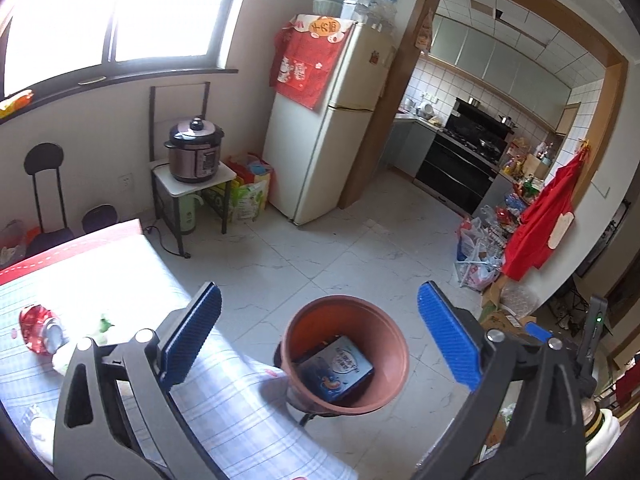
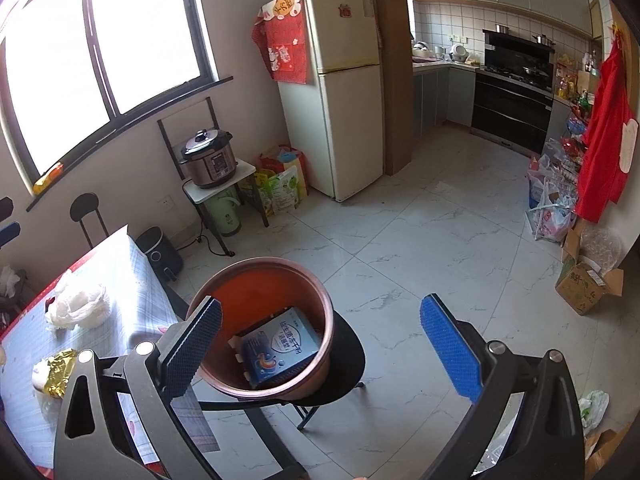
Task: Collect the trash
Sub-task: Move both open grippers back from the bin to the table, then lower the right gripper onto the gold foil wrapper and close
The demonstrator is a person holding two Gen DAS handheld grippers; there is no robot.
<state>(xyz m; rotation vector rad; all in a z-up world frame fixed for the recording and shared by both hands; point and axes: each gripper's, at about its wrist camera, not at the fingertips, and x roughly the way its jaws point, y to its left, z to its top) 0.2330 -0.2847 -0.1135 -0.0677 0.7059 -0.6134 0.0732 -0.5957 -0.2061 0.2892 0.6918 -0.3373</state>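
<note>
Landmark: the round terracotta-coloured plastic pot [image 1: 346, 356], which stands on a black round-seated stool [image 2: 344, 364] just beside the corner of the table with the pale checked cloth [image 1: 224, 396]. The pot appears to serve as the trash receptacle.

Done so far, judging from the layout: one item, a blue printed cardboard box [image 2: 276, 350], lies tilted inside the pot against its wall.

Left to do: several items lie on the table, all to the left of the pot.
- A crushed red metal can [image 1: 40, 334], well apart from the pot, toward the far left of the table.
- A small green-and-white scrap [image 1: 105, 326], beside the can on the pot's side.
- A crumpled white plastic bag [image 2: 78, 308], near the table's far edge.
- A crumpled gold foil wrapper [image 2: 60, 372], on the near side of the bag.

Gripper state:
- The left gripper [image 1: 318, 336] has its blue-padded fingers spread wide, holding nothing; the pot shows between them.
- The right gripper [image 2: 320, 344] is likewise spread and empty, held above the pot.

Assessment: the task is in an early phase, with one item deposited and at least four outstanding.
</note>
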